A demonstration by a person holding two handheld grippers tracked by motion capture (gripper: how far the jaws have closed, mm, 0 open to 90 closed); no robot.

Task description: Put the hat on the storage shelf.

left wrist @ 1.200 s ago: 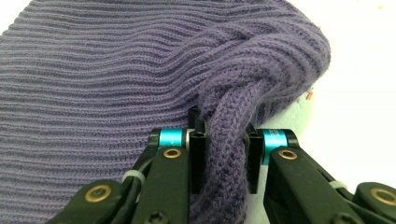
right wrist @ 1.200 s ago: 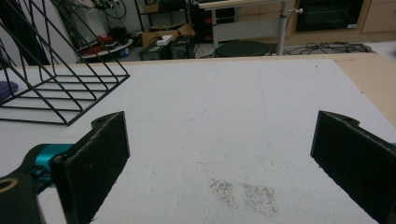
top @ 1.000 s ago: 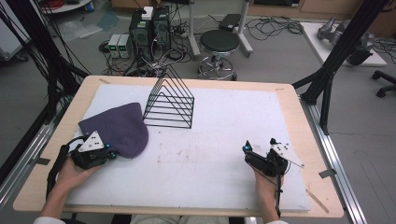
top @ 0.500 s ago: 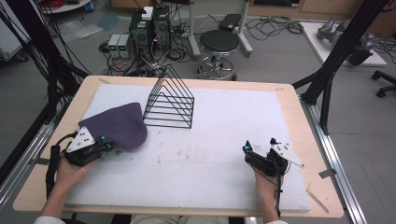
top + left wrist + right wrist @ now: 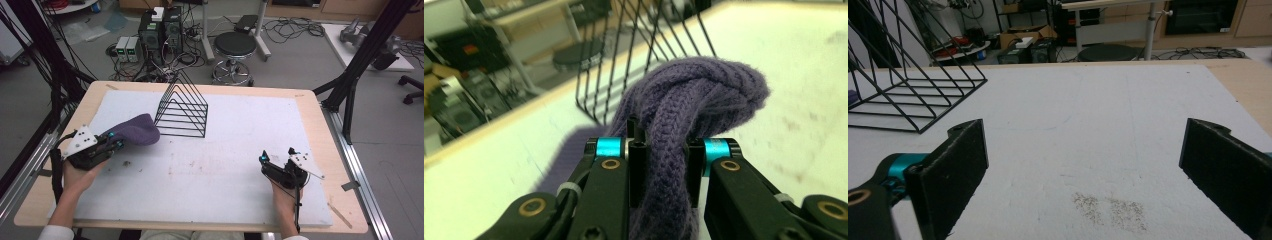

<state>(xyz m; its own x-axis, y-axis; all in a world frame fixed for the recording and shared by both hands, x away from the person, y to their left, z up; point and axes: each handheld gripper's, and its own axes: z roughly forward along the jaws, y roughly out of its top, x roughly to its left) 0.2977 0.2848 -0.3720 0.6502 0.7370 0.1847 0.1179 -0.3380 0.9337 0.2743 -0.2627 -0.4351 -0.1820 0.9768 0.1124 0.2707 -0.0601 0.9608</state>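
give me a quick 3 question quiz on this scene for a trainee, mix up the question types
1. True or false: the left gripper is shut on the purple knit cloth.
2. Multiple choice: the right gripper is A) clamped on the wire rack, B) open with nothing between its jaws, C) holding the cloth.
3. Short answer: what stands on the white mat just beyond the cloth in the high view?

Key
1. True: the left gripper view shows the knit pinched between the jaws.
2. B: the jaws stand wide apart over bare mat.
3. The black wire rack, triangular in profile.
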